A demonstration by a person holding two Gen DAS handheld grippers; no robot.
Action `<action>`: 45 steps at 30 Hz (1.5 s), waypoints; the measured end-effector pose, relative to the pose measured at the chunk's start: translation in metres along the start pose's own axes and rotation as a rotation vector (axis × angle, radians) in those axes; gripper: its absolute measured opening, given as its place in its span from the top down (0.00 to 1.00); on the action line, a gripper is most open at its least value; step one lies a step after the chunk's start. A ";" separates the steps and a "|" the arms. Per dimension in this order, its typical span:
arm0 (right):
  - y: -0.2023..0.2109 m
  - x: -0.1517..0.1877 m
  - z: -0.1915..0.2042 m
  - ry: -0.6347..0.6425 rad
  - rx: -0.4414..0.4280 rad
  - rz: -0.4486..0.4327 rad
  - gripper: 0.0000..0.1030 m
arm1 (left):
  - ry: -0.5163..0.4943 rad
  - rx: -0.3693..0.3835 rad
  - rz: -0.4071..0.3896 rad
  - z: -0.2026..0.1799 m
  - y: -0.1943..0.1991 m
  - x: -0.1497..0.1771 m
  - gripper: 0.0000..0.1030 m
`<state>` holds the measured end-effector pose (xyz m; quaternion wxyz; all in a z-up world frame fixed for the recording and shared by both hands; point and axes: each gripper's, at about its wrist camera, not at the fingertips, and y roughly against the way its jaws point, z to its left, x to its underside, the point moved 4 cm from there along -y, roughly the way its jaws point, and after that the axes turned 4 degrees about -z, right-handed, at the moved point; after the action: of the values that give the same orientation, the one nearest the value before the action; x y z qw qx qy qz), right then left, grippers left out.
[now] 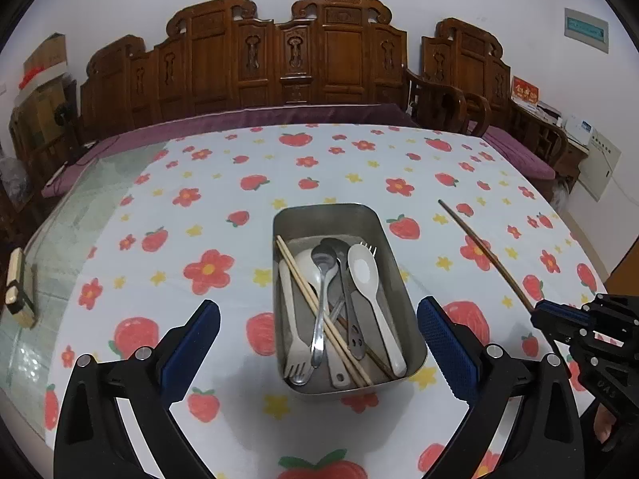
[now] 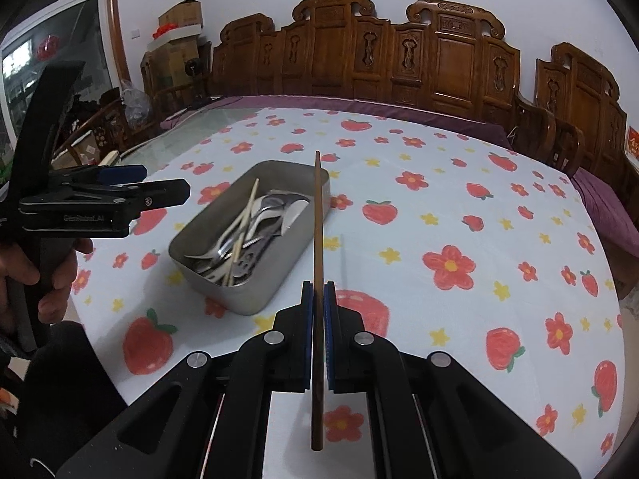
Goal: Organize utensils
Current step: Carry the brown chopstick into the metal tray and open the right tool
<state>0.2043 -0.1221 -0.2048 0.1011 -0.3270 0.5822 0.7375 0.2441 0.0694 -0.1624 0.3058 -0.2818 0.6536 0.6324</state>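
Floral tablecloth, carved wooden bench behind, wooden block at edge

I log: metal tray, brushed matt steel; spoon, glossy polished metal; rice paddle, smooth white plastic; chopstick, dark matt wood; tablecloth, matt printed cloth; bench at frame top, carved varnished wood; gripper pads, rough blue rubber.

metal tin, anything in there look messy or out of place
Yes. In the metal tin the pale chopsticks lie diagonally across the spoons and forks, not aligned with them. One dark wooden chopstick is outside the tin, clamped in the right gripper.
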 end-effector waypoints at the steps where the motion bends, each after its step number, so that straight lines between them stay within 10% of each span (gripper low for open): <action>1: -0.001 -0.001 0.002 -0.002 -0.002 0.001 0.94 | -0.001 -0.001 -0.002 0.001 0.002 0.000 0.07; 45: -0.167 -0.043 0.058 -0.315 -0.143 0.248 0.94 | 0.048 -0.055 0.048 0.102 -0.026 0.004 0.08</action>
<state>0.3044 -0.0077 -0.3047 0.0761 -0.1397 0.5412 0.8257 0.2659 0.1705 -0.1836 0.2669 -0.2892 0.6498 0.6503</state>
